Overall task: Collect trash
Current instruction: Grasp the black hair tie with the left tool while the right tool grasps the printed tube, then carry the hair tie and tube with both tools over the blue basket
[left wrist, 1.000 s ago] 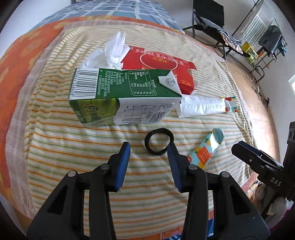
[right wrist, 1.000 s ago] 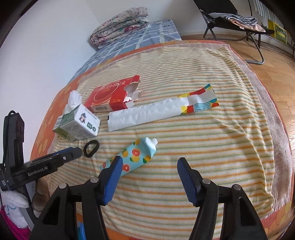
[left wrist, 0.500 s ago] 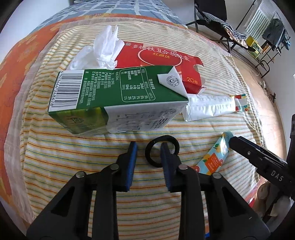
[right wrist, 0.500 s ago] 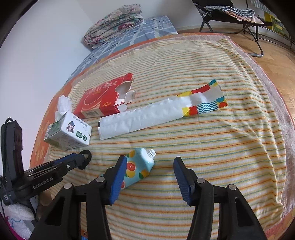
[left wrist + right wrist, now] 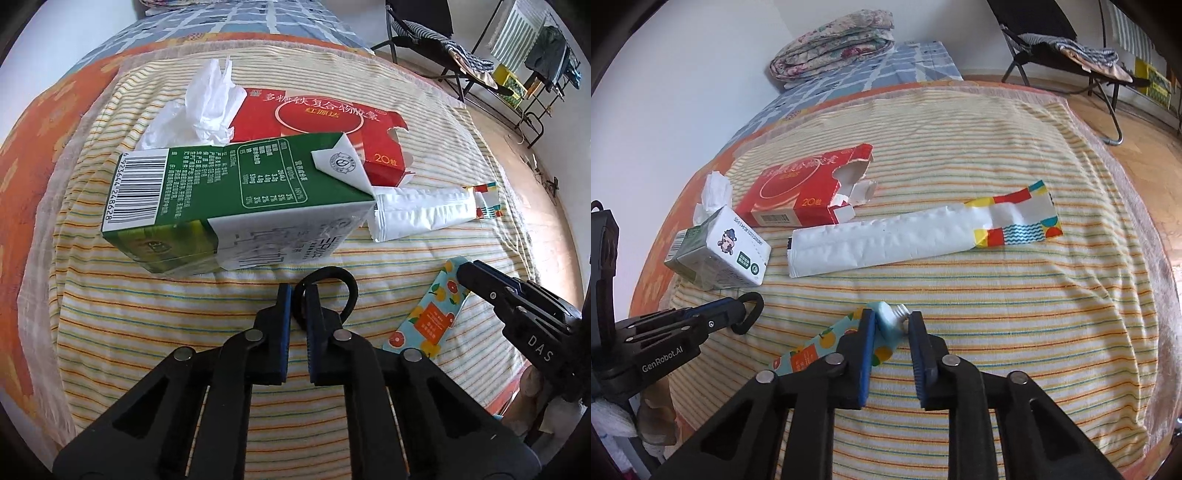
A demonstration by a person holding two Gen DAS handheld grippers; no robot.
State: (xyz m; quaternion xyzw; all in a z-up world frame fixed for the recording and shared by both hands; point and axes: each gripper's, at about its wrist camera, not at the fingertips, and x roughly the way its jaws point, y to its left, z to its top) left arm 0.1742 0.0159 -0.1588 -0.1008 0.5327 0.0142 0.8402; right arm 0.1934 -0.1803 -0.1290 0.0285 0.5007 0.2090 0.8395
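the left hand-held gripper (image 5: pixel 298 295) has its jaws pinched together on one side of a black ring (image 5: pixel 334 286), which lies on the striped blanket (image 5: pixel 147 332) of a bed, just in front of a green and white carton (image 5: pixel 229 199). the rest of the ring loops out past the right-hand finger. in the right wrist view the same ring (image 5: pixel 750 312) shows at the tip of the left hand-held gripper (image 5: pixel 738 314), near the carton (image 5: pixel 720 254).

the right hand-held gripper (image 5: pixel 891 326) has just been closing, and its jaws now sit on either side of the neck end of a small blue tube (image 5: pixel 849 343) printed with orange fruit; the pads look pressed against the tube's shoulder just below its white threaded nozzle. the tube lies flat on the blanket, its tail pointing back toward the left hand-held gripper. from the left wrist view the tube (image 5: pixel 428 314) lies to the right of the ring with the right hand-held gripper (image 5: pixel 465 271) at its far end.

the other trash rests further up the blanket: the carton lies on its side, a crumpled white tissue (image 5: pixel 207 107) behind it, a torn red box (image 5: pixel 317 122) touching the carton's far edge, and a long white wrapper (image 5: pixel 916 236) with a colourful patterned end just beside the box. the wrapper is well apart from the tube.

a folded quilt (image 5: pixel 834 40) sits at the head of the bed, and a black folding chair (image 5: pixel 1067 48) stands on the wooden floor beyond.
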